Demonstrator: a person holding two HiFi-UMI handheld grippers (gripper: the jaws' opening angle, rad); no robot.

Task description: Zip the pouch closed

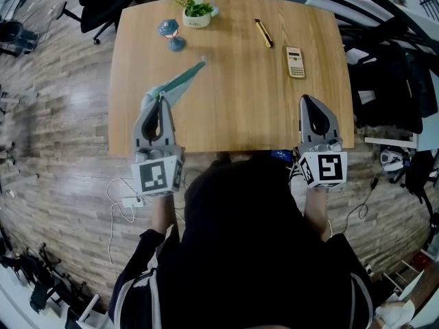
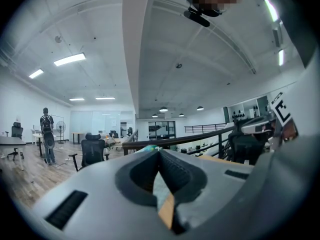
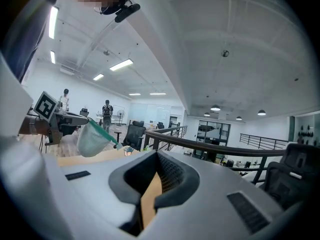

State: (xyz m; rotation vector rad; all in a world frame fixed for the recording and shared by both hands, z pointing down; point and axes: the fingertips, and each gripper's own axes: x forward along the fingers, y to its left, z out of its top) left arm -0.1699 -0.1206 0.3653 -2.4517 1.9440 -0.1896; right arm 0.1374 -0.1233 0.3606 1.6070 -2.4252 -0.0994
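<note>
The wooden table point(image 1: 240, 81) carries the teal pouch point(image 1: 177, 83) on its left half, long axis slanting away and rightward from the left gripper point(image 1: 162, 97), which is clamped on its near end. The right gripper point(image 1: 305, 99), jaws pressed together on nothing, sits well apart, so the pouch lies to its left; of the 2, it would likely cross to work the zip.
</note>
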